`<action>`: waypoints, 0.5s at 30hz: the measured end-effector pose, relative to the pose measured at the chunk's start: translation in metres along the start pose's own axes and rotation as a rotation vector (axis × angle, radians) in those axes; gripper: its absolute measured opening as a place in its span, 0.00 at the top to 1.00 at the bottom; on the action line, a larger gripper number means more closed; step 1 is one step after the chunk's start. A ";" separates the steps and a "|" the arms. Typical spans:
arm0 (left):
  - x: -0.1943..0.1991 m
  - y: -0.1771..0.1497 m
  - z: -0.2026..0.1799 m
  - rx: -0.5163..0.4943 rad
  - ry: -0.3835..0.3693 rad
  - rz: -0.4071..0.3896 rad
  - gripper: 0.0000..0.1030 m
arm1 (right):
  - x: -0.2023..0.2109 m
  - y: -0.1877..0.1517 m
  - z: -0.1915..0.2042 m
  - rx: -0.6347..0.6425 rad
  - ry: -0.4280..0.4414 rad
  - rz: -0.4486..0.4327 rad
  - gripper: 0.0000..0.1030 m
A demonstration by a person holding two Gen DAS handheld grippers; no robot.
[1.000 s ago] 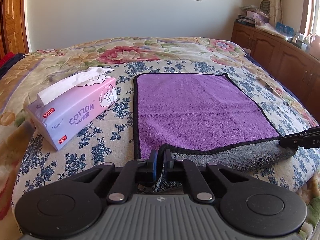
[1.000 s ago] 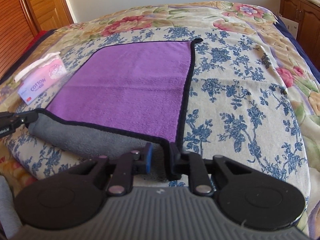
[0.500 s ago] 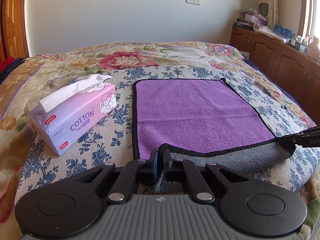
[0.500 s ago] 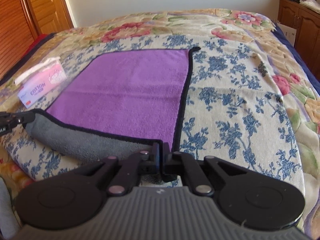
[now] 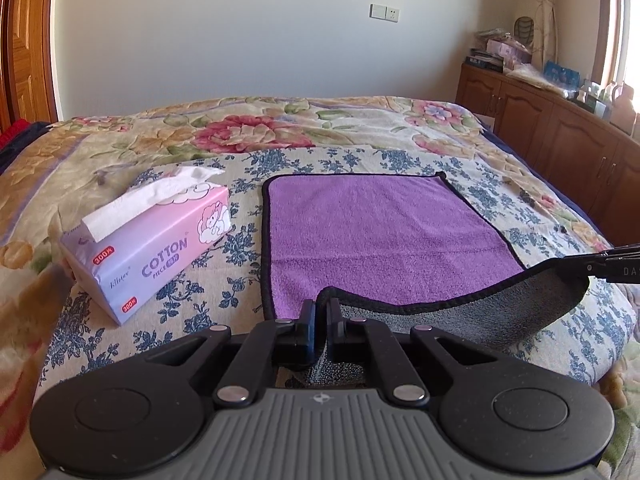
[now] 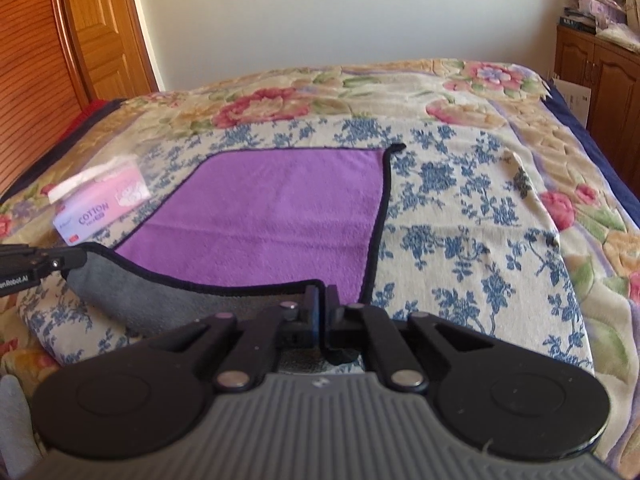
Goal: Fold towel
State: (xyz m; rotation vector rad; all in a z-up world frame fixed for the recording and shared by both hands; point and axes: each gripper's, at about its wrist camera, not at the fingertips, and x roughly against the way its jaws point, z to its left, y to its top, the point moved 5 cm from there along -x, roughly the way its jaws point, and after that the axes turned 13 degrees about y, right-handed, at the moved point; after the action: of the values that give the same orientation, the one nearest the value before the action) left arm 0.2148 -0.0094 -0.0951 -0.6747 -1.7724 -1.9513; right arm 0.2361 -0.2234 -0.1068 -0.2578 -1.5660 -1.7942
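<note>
A purple towel (image 5: pixel 384 236) with black trim and a grey underside lies on the flowered bedspread (image 5: pixel 248 128). Its near edge is lifted, so the grey underside (image 5: pixel 500 312) shows. My left gripper (image 5: pixel 321 310) is shut on the towel's near left corner. My right gripper (image 6: pixel 322 298) is shut on the near right corner. The towel also shows in the right wrist view (image 6: pixel 272 216). Each gripper shows at the edge of the other's view: the right gripper (image 5: pixel 616 266) and the left gripper (image 6: pixel 36 262).
A pink tissue pack (image 5: pixel 152 240) lies on the bed left of the towel; it also shows in the right wrist view (image 6: pixel 100 208). Wooden cabinets (image 5: pixel 560 128) stand along the right side. A wooden door (image 6: pixel 60 40) is at the left.
The right gripper has closed on the near right corner. Both grippers have lifted the towel's near edge higher off the bed.
</note>
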 end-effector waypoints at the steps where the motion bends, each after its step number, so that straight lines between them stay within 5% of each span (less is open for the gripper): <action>1: 0.001 0.001 0.000 0.001 0.000 -0.003 0.94 | 0.002 0.002 0.002 0.010 0.004 -0.015 0.97; 15: 0.010 0.016 0.002 0.021 -0.004 -0.049 0.94 | 0.009 0.017 0.011 0.067 0.016 -0.084 0.97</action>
State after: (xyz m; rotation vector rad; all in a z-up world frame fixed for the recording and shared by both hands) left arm 0.2169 -0.0090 -0.0759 -0.6342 -1.8263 -1.9613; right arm 0.2368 -0.2162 -0.0859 -0.1478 -1.6441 -1.7989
